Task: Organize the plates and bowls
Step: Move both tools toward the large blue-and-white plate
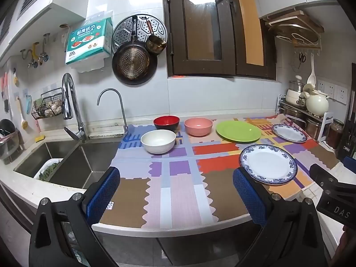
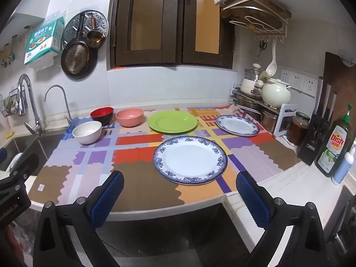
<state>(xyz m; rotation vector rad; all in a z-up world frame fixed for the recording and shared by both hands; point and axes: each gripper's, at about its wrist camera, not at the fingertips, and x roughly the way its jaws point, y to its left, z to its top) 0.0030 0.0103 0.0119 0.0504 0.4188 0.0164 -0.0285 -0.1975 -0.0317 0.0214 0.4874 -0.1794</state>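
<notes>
A: While hovering just short of the counter edge, both spread wide and empty: left gripper (image 1: 175, 173), right gripper (image 2: 180, 175). Nothing between the pads of either.

B: Understood. Whereabouts of the crockery?

A: All on the patterned mat (image 2: 133, 178), each piece apart, no stacking yet. Toward the sink (image 1: 66, 155) side, three bowls: white bowl (image 2: 86, 132) nearest, red-and-black bowl (image 2: 102, 114) behind, pink bowl (image 2: 129, 116) beside that. At the back in the middle, green plate (image 2: 172, 121). At the right rear, far blue-rimmed plate (image 2: 237, 124). Up front, closest to the right gripper, near blue-rimmed plate (image 2: 190, 159).

B: Likely handling?

A: For the blue-rimmed pair, probably glazed ceramic: stiff, fairly heavy, slick, easy to chip. For the green plate and the pink and white bowls, a matte look, so perhaps lighter and less brittle. Only a guess.

B: Where to take hold?

A: Plates by the near rim, one pad above the lip, one below; little clearance underneath when lying flat on the mat. Bowls by the wall, one pad inside, one outside. Squeeze firmly, lift level, set down softly when nesting.
</notes>
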